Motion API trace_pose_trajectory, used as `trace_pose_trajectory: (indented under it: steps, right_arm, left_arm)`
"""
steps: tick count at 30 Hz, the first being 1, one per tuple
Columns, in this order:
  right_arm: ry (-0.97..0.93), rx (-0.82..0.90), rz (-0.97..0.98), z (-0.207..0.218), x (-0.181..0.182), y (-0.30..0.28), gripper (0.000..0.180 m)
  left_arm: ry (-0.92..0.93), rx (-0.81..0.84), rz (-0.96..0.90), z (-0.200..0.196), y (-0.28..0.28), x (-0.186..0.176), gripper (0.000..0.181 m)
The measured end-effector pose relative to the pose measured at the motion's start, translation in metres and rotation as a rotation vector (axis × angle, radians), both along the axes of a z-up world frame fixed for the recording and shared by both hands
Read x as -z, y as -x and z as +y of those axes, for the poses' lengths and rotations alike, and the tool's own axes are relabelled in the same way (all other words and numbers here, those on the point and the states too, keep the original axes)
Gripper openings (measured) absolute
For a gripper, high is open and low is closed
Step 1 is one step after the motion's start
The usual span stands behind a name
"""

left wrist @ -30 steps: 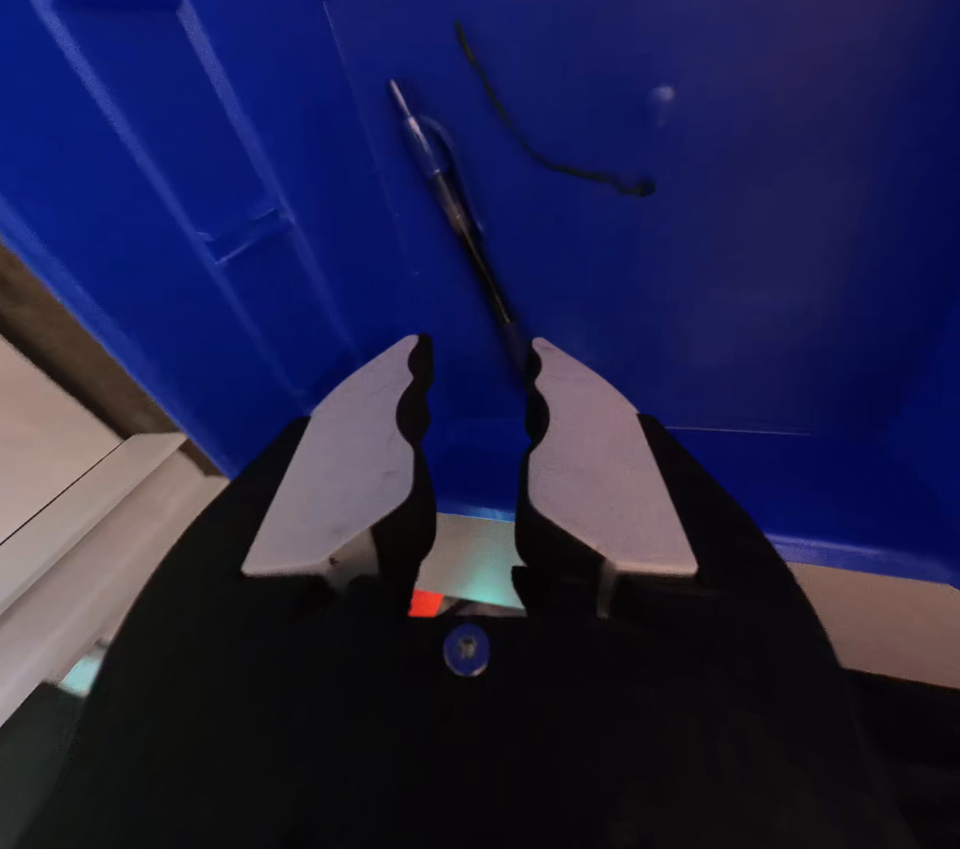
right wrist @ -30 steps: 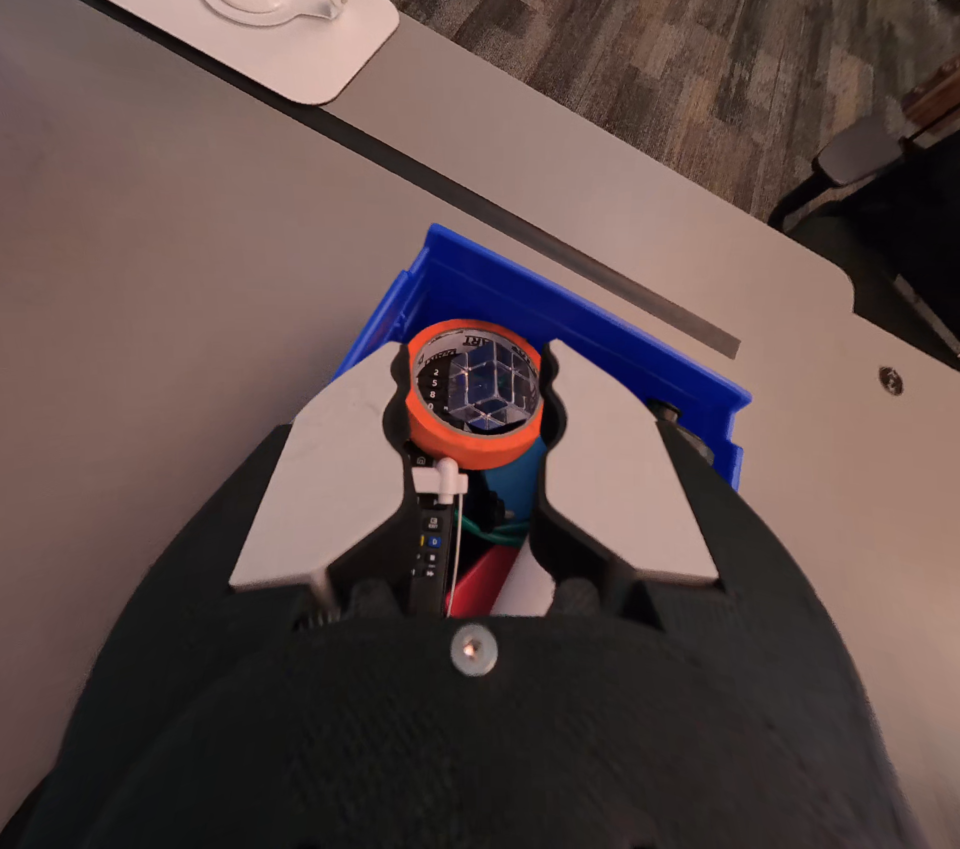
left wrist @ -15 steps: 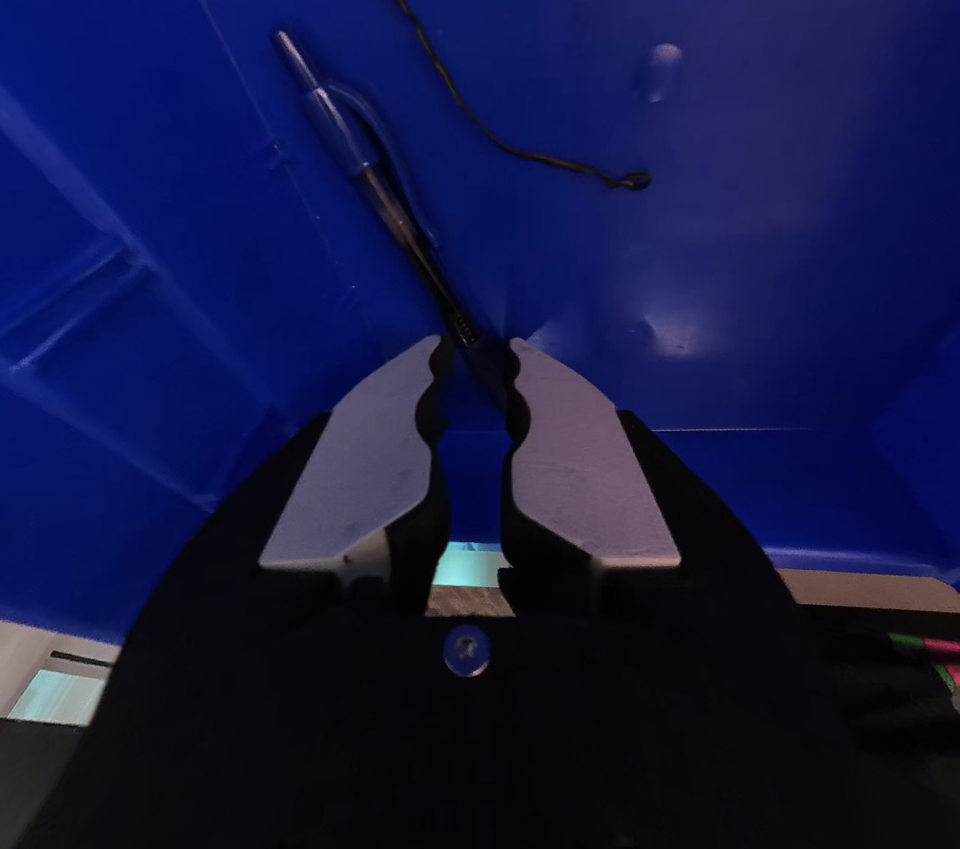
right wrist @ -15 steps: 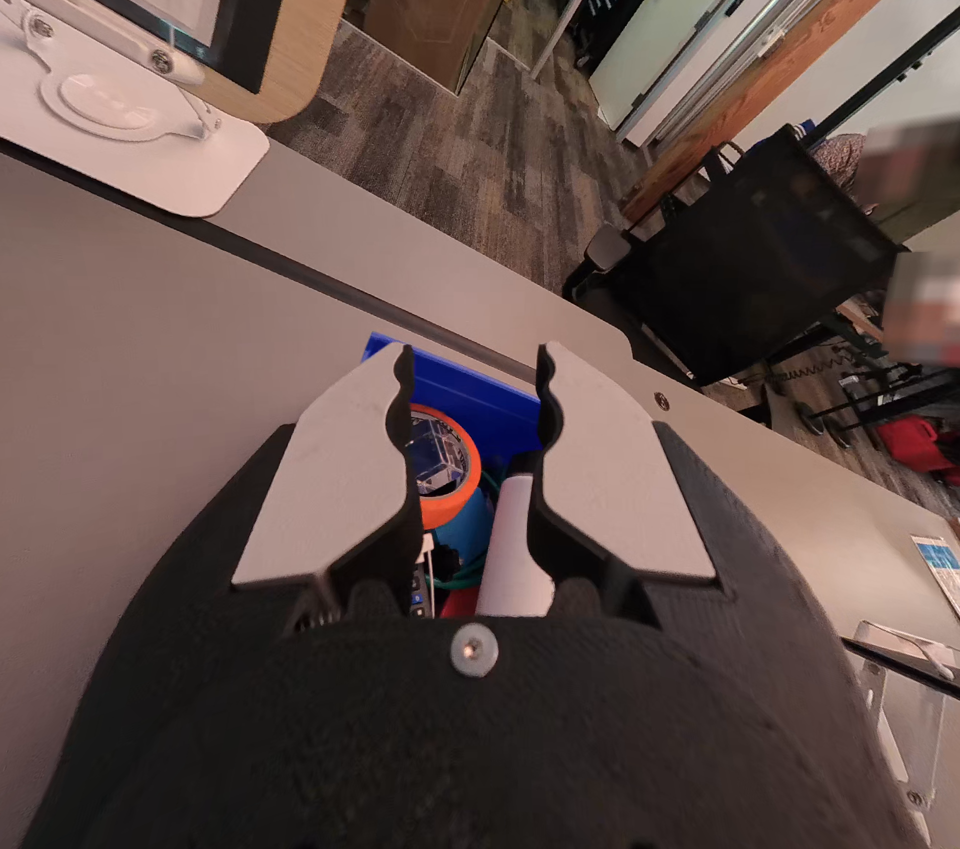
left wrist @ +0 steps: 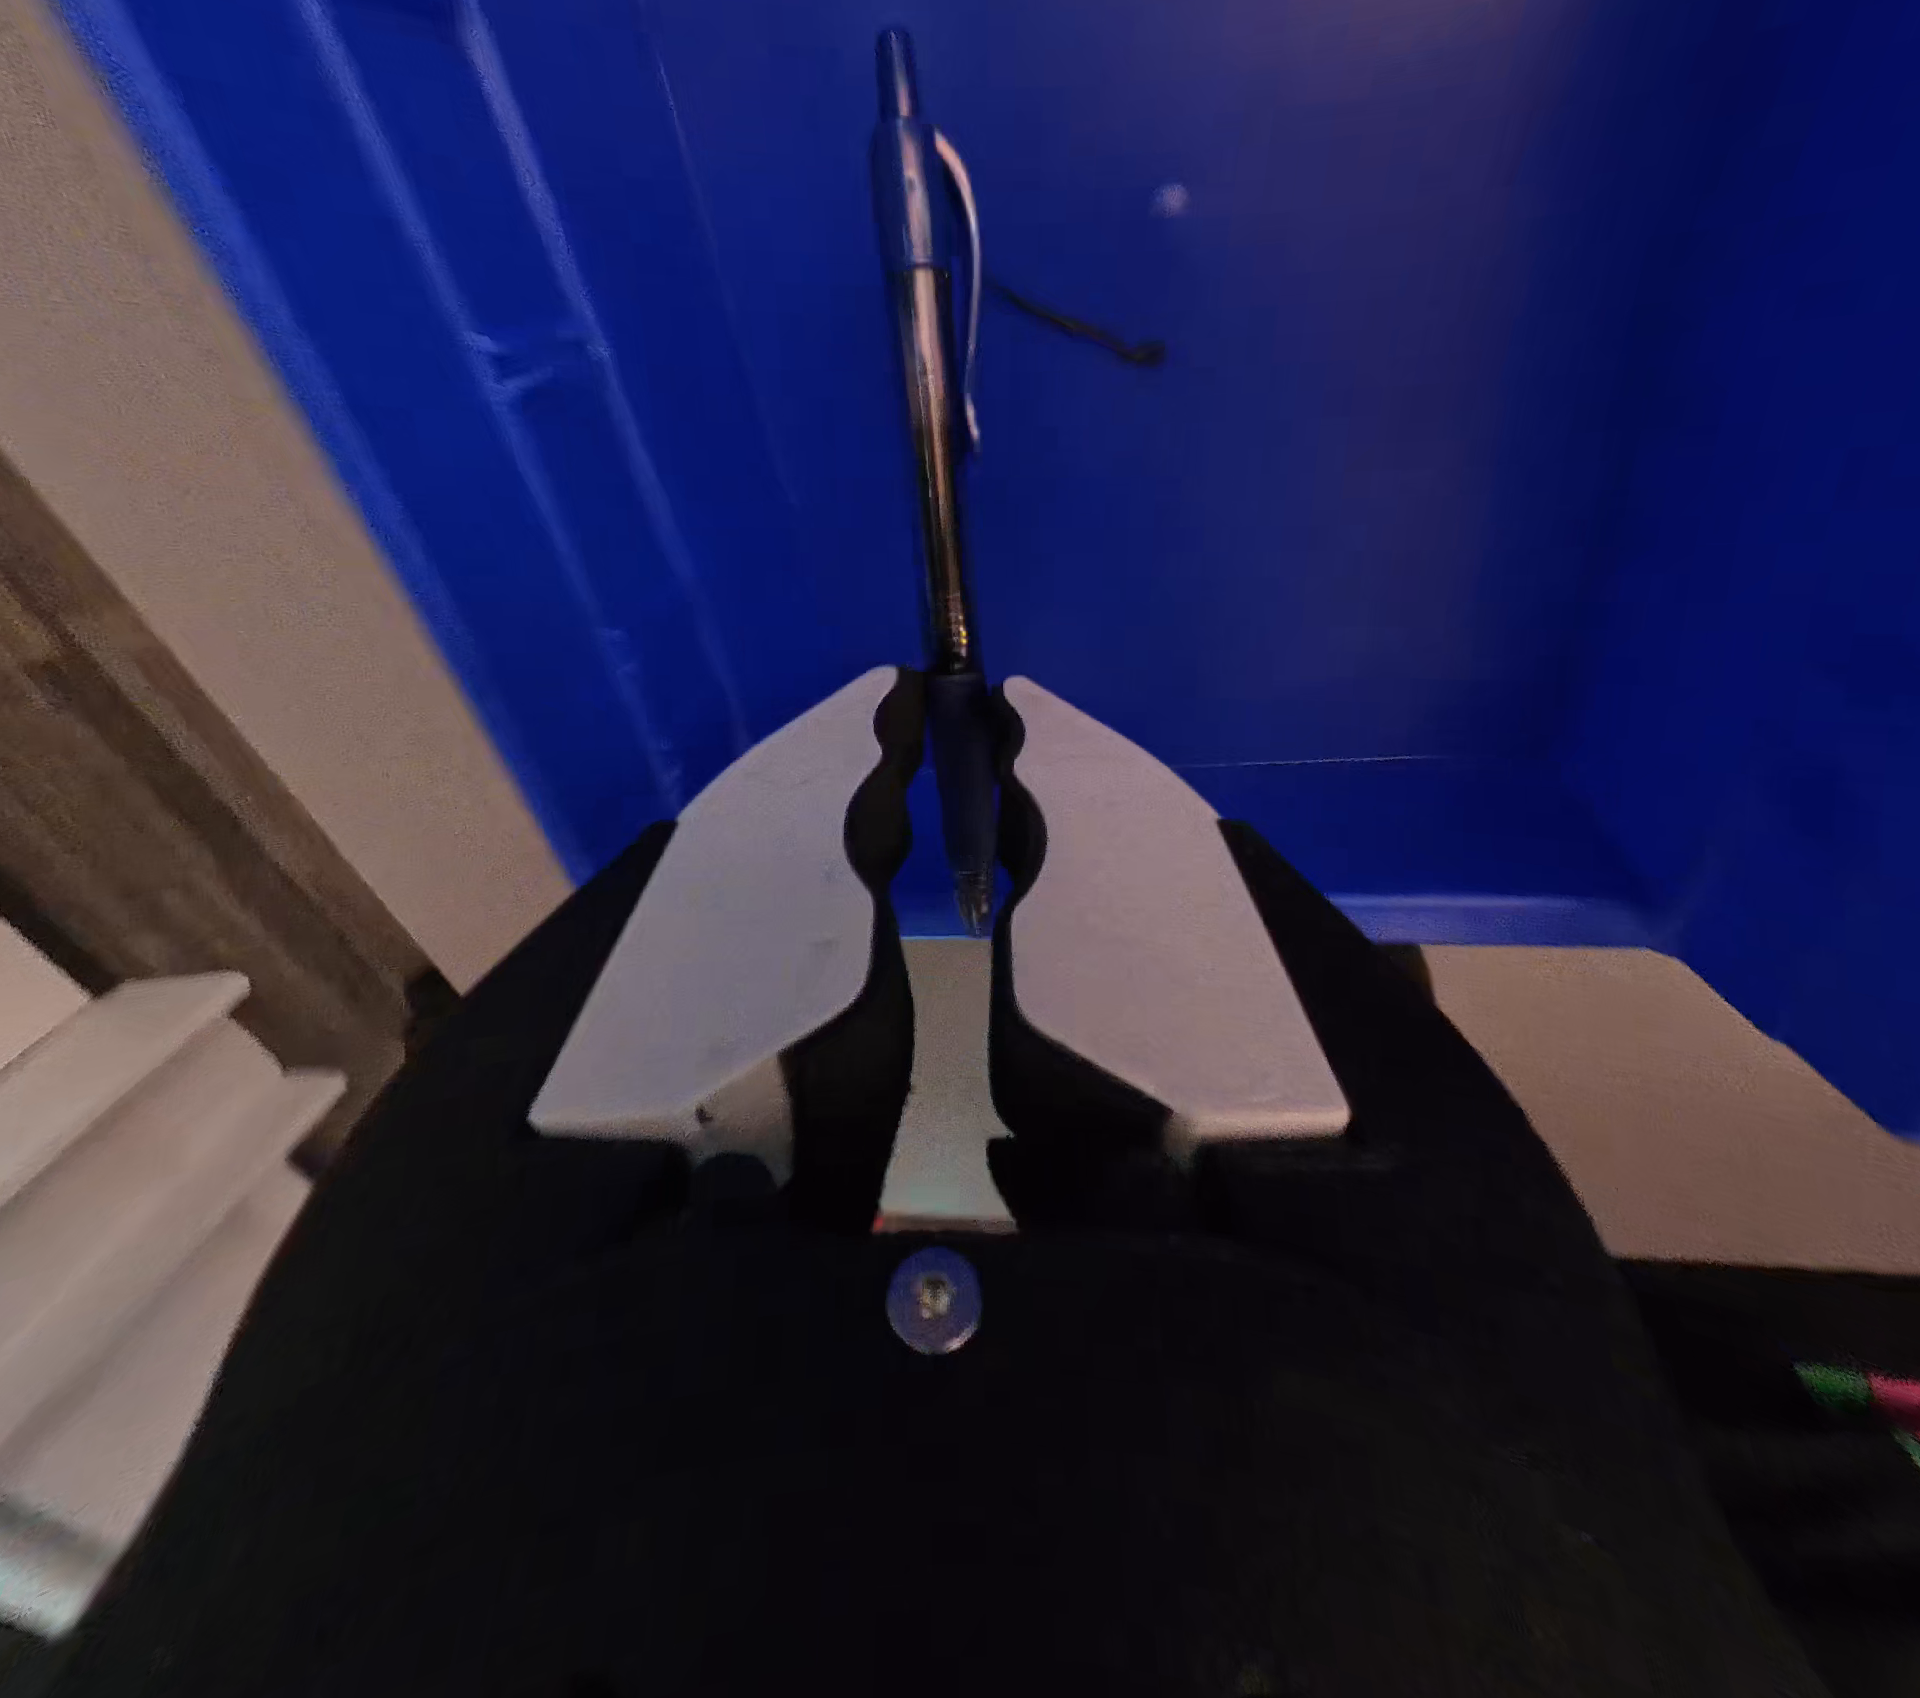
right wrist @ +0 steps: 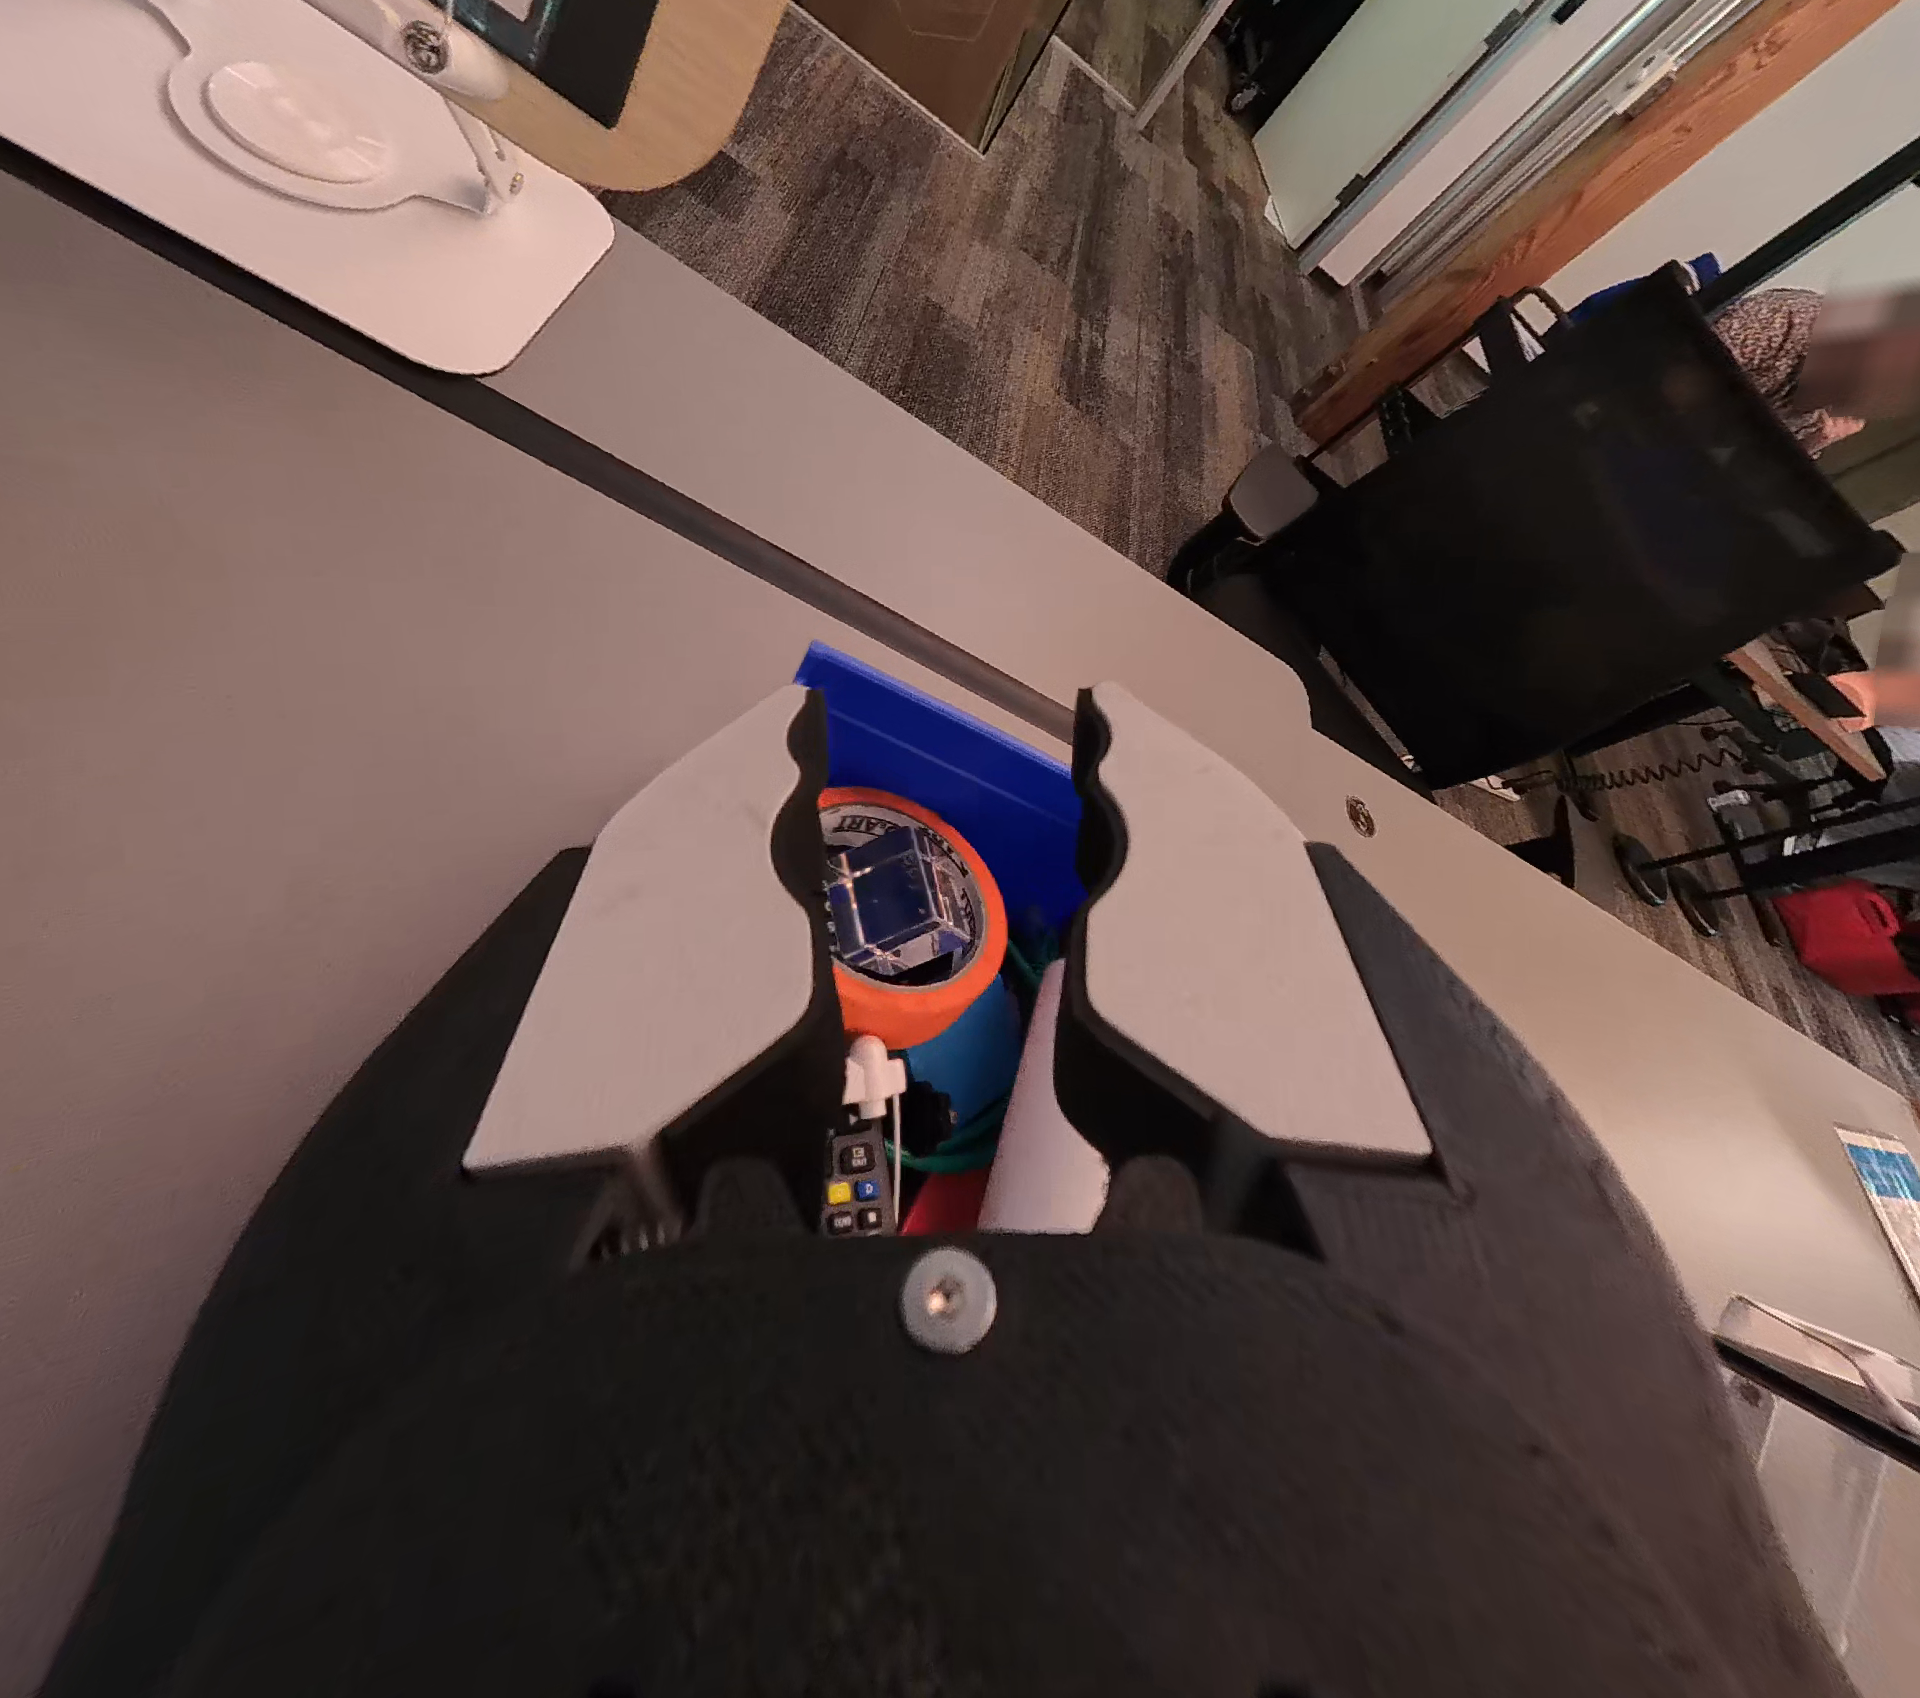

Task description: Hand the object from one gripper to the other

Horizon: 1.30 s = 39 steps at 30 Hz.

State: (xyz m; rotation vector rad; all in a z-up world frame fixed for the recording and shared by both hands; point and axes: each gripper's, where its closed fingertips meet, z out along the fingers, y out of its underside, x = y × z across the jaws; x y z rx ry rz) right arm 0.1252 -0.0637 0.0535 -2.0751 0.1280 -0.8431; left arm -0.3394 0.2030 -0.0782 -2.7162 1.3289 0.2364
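My left gripper (left wrist: 951, 692) is shut on a clear pen (left wrist: 930, 422) at its dark grip. The pen points straight ahead, clicker end away from me, lifted above the floor of a blue bin (left wrist: 1455, 401). My right gripper (right wrist: 943, 713) is open and empty. It hovers above a second blue bin (right wrist: 935, 739) that holds an orange tape roll (right wrist: 925, 994) with a clear cube (right wrist: 894, 910) in its hole, a remote (right wrist: 854, 1181), a white tube (right wrist: 1034, 1118) and other items. The left gripper is out of sight in the right wrist view.
A thin black wire (left wrist: 1081, 329) lies on the left bin's floor. The grey table (right wrist: 312, 661) spreads to the left, with a white monitor stand (right wrist: 312, 142) at its far edge. A black chair (right wrist: 1558, 557) and a person stand beyond the table.
My left gripper closed on the pen's grip and lifted it off the bin floor, now pointing straight ahead. My right gripper rose from the tape roll and tilted up, still open.
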Motion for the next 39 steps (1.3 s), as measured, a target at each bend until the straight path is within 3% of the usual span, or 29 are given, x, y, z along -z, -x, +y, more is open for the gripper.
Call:
trace_pose_trajectory:
  steps: [3, 6, 11, 15, 20, 26, 27, 28, 29, 33, 35, 37, 39]
  right_arm:
    - [0.000, -0.036, 0.005, 0.007, 0.001, 0.008, 0.046]
    - [-0.007, -0.132, -0.003, 0.019, 0.002, 0.025, 0.047]
    - [-0.117, -0.611, -0.080, 0.052, -0.011, 0.118, 0.049]
    - [-0.138, -0.935, -0.347, 0.055, -0.011, 0.206, 0.048]
    - [-0.086, -0.875, -0.671, 0.068, 0.001, 0.234, 0.043]
    - [0.008, -0.916, -0.724, 0.077, 0.029, 0.242, 0.040]
    - [0.003, -0.929, -0.729, 0.076, 0.030, 0.245, 0.034]
    - [-0.005, -0.941, -0.735, 0.075, 0.029, 0.247, 0.017]
    - [0.007, -0.960, -0.728, 0.073, 0.030, 0.249, 0.016]
    - [-0.015, -0.956, -0.567, 0.073, 0.027, 0.243, 0.012]
    - [-0.094, -0.936, -0.424, 0.076, 0.021, 0.236, 0.011]
    - [-0.213, -0.933, -0.135, 0.079, 0.012, 0.229, 0.011]
    - [-0.349, -0.978, 0.305, 0.078, 0.000, 0.233, 0.011]
  left_arm:
    - [-0.126, 0.125, -0.250, -0.005, -0.044, -0.041, 0.011]
    - [-0.140, 0.293, -0.539, -0.026, -0.099, -0.074, 0.012]
    - [0.068, 0.580, -0.868, -0.103, -0.156, -0.112, 0.011]
    - [0.137, 0.717, -0.869, -0.143, -0.169, -0.114, 0.011]
    - [0.198, 0.807, -0.813, -0.176, -0.182, -0.102, 0.011]
    - [0.291, 0.880, -0.806, -0.209, -0.193, -0.097, 0.011]
    - [0.307, 0.888, -0.808, -0.213, -0.194, -0.096, 0.011]
    - [0.328, 0.894, -0.810, -0.215, -0.193, -0.096, 0.011]
    - [0.353, 0.898, -0.817, -0.217, -0.192, -0.097, 0.011]
    - [0.418, 0.851, -1.039, -0.215, -0.198, -0.135, 0.014]
    - [0.363, 0.781, -1.291, -0.200, -0.206, -0.179, 0.034]
    - [0.293, 0.750, -1.536, -0.190, -0.202, -0.215, 0.044]
    - [0.171, 0.735, -1.659, -0.178, -0.197, -0.231, 0.056]
